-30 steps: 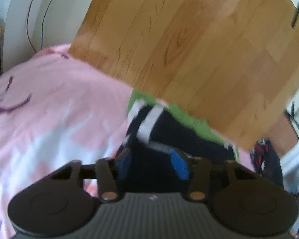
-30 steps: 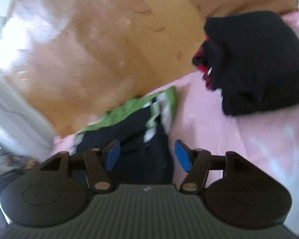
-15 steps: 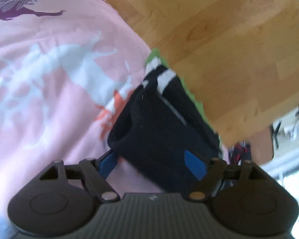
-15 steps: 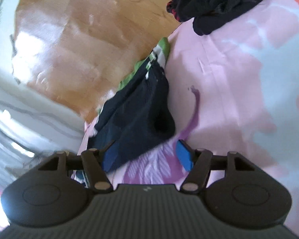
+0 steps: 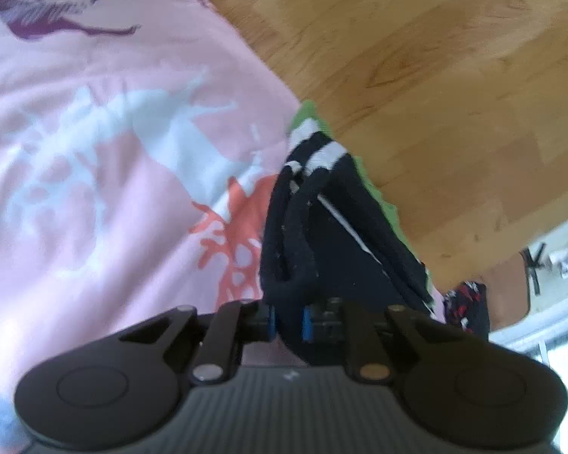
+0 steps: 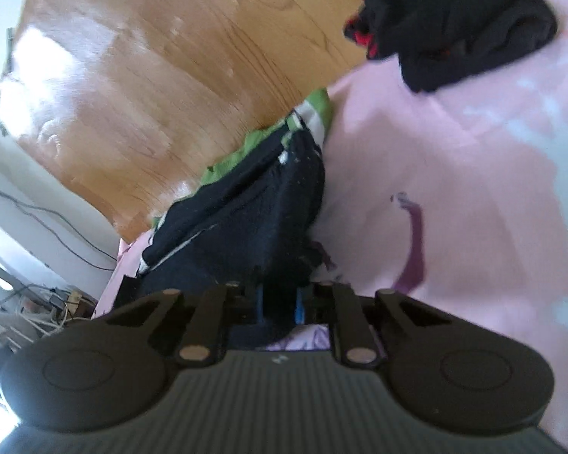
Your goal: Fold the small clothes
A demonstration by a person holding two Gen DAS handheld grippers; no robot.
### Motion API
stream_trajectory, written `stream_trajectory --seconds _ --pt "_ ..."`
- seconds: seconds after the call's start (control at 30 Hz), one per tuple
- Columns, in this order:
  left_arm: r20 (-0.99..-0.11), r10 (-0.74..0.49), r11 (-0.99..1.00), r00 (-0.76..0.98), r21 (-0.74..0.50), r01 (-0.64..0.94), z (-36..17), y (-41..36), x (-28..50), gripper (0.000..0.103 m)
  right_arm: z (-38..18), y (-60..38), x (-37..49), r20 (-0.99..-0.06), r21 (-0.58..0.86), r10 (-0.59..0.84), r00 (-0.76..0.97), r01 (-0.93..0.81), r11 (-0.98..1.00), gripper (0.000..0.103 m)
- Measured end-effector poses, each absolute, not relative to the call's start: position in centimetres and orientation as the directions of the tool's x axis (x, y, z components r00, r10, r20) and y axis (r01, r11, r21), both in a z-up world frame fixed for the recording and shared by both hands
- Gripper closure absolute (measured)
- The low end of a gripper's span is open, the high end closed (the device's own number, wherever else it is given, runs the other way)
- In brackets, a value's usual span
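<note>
My left hand-held gripper [image 5: 287, 319] pinches dark navy white-striped knit garment [image 5: 333, 234] | right hand-held gripper [image 6: 278, 308] closing on its other near edge | long axis runs away from me toward bed edge

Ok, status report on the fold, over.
Left gripper shut on the dark garment. Right gripper closing, same garment between its fingers. Garment at the pink sheet's edge. Nothing in the way.
</note>
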State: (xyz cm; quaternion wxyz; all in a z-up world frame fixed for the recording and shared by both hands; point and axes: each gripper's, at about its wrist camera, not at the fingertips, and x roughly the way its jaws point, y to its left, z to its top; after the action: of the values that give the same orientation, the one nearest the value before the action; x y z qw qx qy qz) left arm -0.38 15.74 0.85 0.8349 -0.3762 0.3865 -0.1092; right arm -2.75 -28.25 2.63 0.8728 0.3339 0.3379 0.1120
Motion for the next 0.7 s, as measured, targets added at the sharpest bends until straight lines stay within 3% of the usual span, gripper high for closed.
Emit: stream_trajectory --seconds 0.27,0.33,0.47,0.7 --pt "-0.59 -0.481 0.752 0.648 -0.658 -0.041 1.6 16.4 -6.8 0.094 3.7 -30.5 -9.3 -0.5 0.673 0.438 0.747 0.017 0.74 0.091" --pt "-0.602 -0.463 0.75 0.65 -0.657 -0.074 1.6 17.6 -9.4 0.101 3.9 -31.2 -11.2 -0.507 0.664 0.441 0.741 0.009 0.748 0.101" --pt "-0.616 -0.331 0.812 0.715 -0.572 -0.117 2.7 20.2 -14.5 0.101 5.4 -32.4 -14.9 -0.491 0.631 0.448 0.747 -0.05 0.774 0.1" --pt "-0.556 -0.329 0.817 0.763 -0.573 -0.065 4.9 20.2 -12.1 0.1 5.4 -33.5 -11.3 -0.477 0.612 0.347 0.807 0.022 0.79 0.095"
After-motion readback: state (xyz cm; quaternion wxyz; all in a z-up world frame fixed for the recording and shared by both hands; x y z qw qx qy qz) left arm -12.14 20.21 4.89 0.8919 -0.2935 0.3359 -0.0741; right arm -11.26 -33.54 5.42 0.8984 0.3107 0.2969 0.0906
